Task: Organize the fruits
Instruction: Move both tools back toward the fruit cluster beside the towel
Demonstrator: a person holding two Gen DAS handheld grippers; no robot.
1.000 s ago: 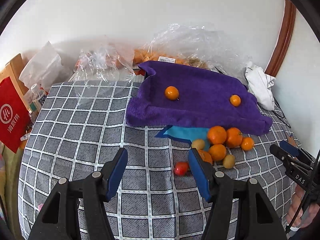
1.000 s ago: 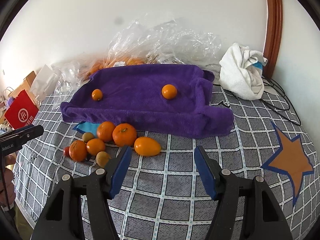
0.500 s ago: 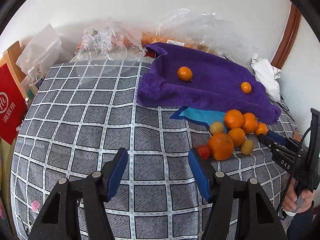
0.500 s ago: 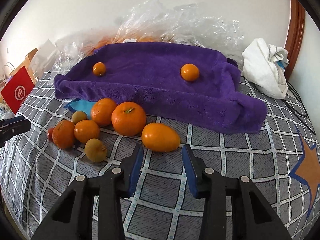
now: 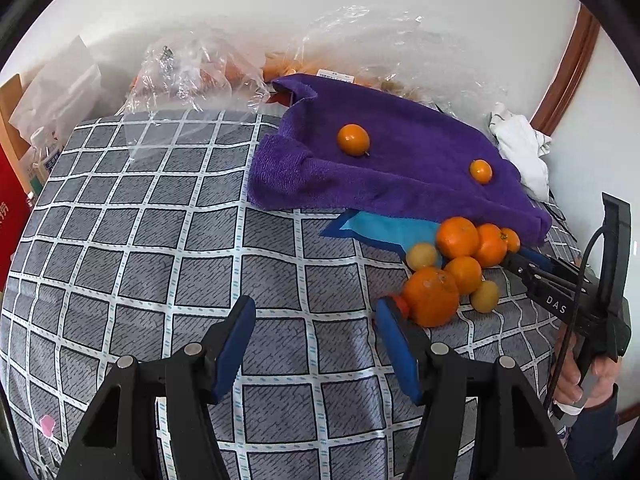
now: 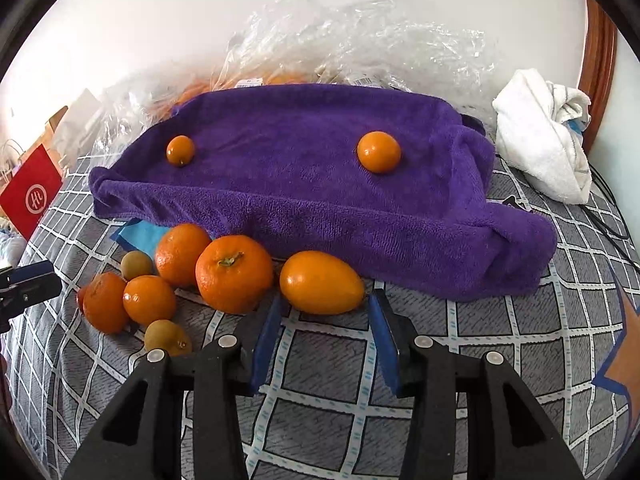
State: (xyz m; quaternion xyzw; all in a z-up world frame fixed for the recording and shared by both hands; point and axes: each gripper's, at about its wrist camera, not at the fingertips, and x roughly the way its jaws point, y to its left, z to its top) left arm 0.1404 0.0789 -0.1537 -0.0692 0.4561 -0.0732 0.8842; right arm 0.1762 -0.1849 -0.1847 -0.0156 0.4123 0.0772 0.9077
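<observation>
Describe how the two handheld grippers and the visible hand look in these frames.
Both the left gripper and right gripper have matte black angular frames, silver pivot bolts and blue-padded fingers. Seen from the left camera, the right gripper bears white "DAS" lettering and a black cable; the hand holding it emerges from a dark sleeve.

The surface is a bed covered by a grey quilted sheet with a white grid pattern [image 5: 168,248], which serves as the landmark. Behind the sheet stands a plain white wall [image 5: 280,12], evenly lit by daylight. At the sheet's far right a curved brown wooden frame [image 6: 598,40] rises against the wall. An orange star patch with blue edging [image 6: 624,356] is sewn on the sheet's right edge. A red paper bag with a white logo [image 6: 34,196] stands off its left side.
</observation>
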